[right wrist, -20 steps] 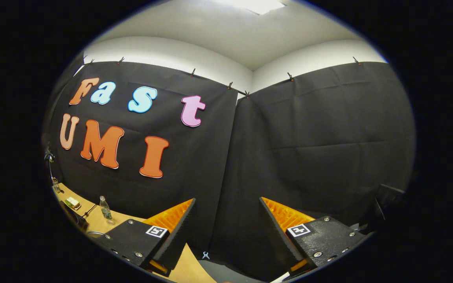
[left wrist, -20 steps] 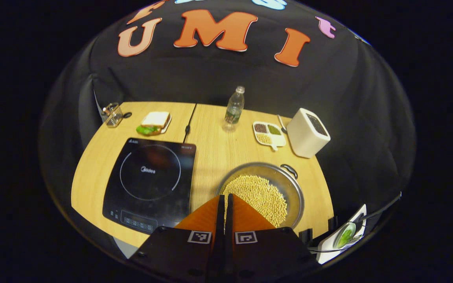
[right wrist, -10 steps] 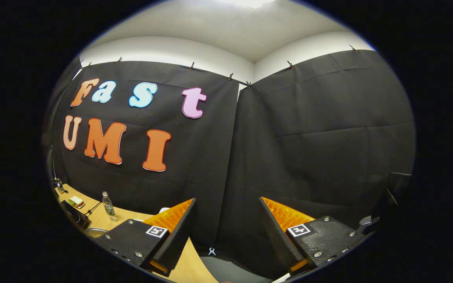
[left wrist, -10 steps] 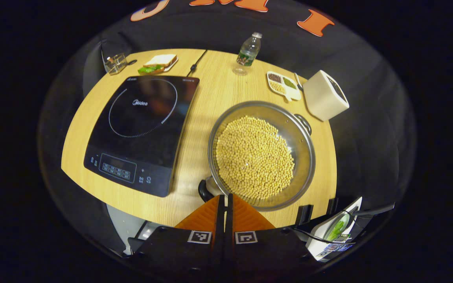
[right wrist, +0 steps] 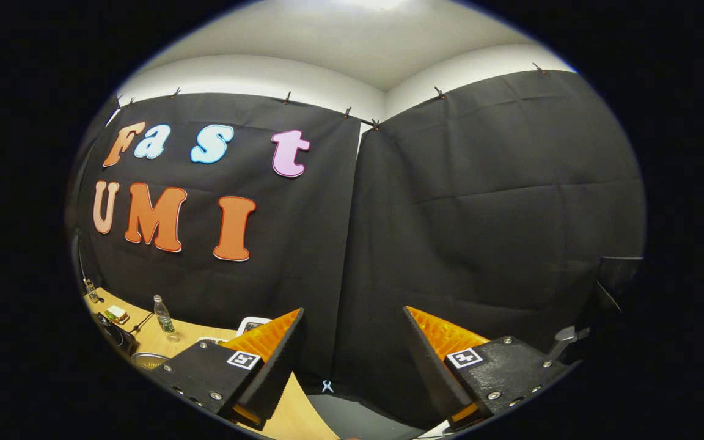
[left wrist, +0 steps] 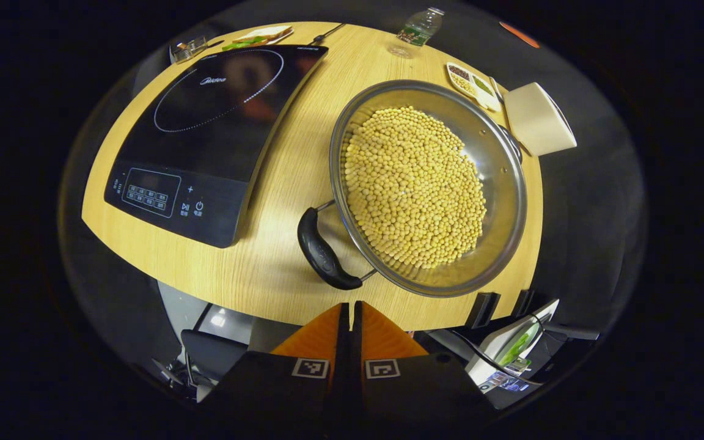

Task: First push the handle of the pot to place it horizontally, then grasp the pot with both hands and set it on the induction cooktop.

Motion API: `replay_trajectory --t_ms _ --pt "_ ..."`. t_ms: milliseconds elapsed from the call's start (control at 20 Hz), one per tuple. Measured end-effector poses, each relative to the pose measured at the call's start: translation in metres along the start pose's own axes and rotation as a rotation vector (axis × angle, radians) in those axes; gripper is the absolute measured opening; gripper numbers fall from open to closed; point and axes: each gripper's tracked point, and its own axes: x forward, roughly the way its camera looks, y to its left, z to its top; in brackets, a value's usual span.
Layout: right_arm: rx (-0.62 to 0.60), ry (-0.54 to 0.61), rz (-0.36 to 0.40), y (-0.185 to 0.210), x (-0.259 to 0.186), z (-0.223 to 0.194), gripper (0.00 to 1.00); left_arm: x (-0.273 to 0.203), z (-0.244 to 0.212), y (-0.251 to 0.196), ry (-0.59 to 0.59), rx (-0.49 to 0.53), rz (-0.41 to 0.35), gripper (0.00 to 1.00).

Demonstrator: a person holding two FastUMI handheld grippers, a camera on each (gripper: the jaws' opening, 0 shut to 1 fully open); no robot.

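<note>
In the left gripper view a steel pot (left wrist: 505,201) full of yellow beans sits on the wooden table (left wrist: 291,153). Its near black handle (left wrist: 322,255) points toward the table's front edge, and a second handle (left wrist: 513,142) shows at the pot's far rim. The black induction cooktop (left wrist: 205,122) lies to the pot's left. My left gripper (left wrist: 350,315) is shut with nothing in it, hovering above the table's front edge just short of the near handle. In the right gripper view my right gripper (right wrist: 352,342) is open and empty, facing the booth wall; the pot's rim (right wrist: 144,359) peeks in at lower left.
A water bottle (left wrist: 416,30), a divided dish of grains (left wrist: 473,88) and a white box (left wrist: 538,119) stand behind the pot. A sandwich plate (left wrist: 260,35) and a glass (left wrist: 188,49) sit behind the cooktop. A white device (left wrist: 511,354) with cables lies off the table's front right corner.
My left gripper has risen and tilted downward, so the pot and its near handle came into full view. The right gripper has barely shifted.
</note>
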Motion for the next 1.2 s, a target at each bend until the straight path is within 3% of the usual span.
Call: replay_trajectory --t_ms 500,750,1200 --pt "-0.016 0.008 -0.055 0.004 -0.023 0.009 0.95 0.031 0.011 0.003 0.061 0.004 0.008 0.08" --pt "-0.028 0.018 -0.065 0.017 -0.032 0.012 0.95 0.024 0.039 0.034 -0.026 0.06 0.092 0.08" --pt "-0.047 0.055 -0.072 0.04 -0.044 0.007 0.95 0.013 0.085 0.058 -0.121 0.18 0.176 0.08"
